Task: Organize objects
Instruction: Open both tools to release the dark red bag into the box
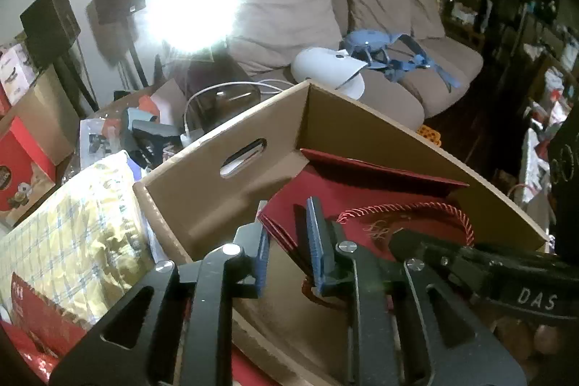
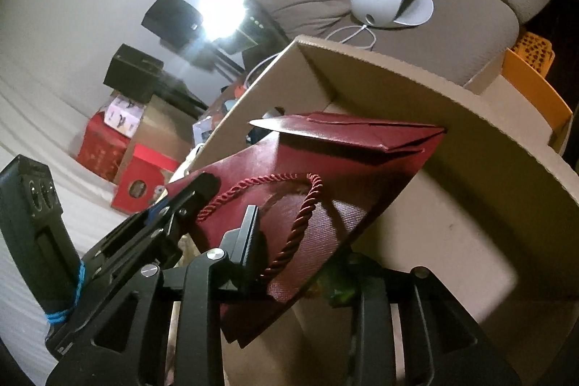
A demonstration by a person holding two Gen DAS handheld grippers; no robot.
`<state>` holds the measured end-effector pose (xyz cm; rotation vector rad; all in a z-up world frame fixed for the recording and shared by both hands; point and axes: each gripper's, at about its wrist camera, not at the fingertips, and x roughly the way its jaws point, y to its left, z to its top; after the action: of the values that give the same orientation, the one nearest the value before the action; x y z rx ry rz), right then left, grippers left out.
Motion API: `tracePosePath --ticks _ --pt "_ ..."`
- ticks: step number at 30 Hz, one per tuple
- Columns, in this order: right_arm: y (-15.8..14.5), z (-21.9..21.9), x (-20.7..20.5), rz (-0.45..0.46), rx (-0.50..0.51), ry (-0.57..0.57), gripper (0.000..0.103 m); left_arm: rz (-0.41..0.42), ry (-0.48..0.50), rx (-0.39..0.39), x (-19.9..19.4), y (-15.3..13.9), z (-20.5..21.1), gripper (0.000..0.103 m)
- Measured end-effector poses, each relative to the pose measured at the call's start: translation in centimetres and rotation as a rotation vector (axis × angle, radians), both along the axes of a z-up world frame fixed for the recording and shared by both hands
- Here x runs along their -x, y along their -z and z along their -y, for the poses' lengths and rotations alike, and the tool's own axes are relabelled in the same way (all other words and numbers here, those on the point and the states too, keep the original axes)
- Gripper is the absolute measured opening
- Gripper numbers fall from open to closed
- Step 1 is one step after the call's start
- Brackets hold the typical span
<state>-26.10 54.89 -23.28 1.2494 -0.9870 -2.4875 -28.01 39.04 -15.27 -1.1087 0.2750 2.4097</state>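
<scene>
Red paper gift bag [image 2: 325, 161] lay folded flat, tilted inside the cardboard box [image 1: 231, 205], rope handle [image 2: 300, 223] at 6 o'clock. Looked light, stiff-creased and crushable; best gripped at the top edge. Left gripper [image 1: 289, 241] fingers pinched the bag's edge. Right gripper [image 2: 286, 252]: fingers parted, bag between, contact unclear. Sofa [image 1: 289, 6] at 12 o'clock.

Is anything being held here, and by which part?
The red gift bag. The left gripper pinches its top edge near a corner. The right gripper straddles that edge by the rope handle; whether its pads press cannot be told.
</scene>
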Motion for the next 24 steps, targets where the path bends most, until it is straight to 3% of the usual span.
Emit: tracePosePath --ticks 3,5,6,11,17,22,24 --pt "0.1 -0.1 0.0 0.006 0.024 0.002 0.033 0.066 -0.004 -0.036 0.9 0.1 0.5 0.022" --pt "0.3 -0.2 0.0 0.007 0.056 -0.002 0.035 0.114 -0.035 -0.089 1.8 0.3 1.5 0.030" --pt "0.2 -0.3 -0.1 0.003 0.058 -0.001 0.035 0.116 -0.068 -0.075 2.1 0.4 1.8 0.035" --pt "0.3 0.7 0.1 0.022 0.031 -0.033 0.040 0.097 -0.061 -0.027 2.2 0.6 1.9 0.035" --pt "0.1 2.4 0.2 0.015 0.000 -0.097 0.048 0.046 -0.062 -0.038 0.9 -0.8 2.3 0.044" --pt "0.5 2.4 0.3 0.042 -0.075 -0.103 0.048 0.001 -0.071 -0.058 -0.9 -2.5 4.1 0.046" --pt "1.0 2.3 0.4 0.086 -0.133 -0.101 0.043 -0.017 -0.068 -0.063 -1.6 -3.3 4.8 0.047"
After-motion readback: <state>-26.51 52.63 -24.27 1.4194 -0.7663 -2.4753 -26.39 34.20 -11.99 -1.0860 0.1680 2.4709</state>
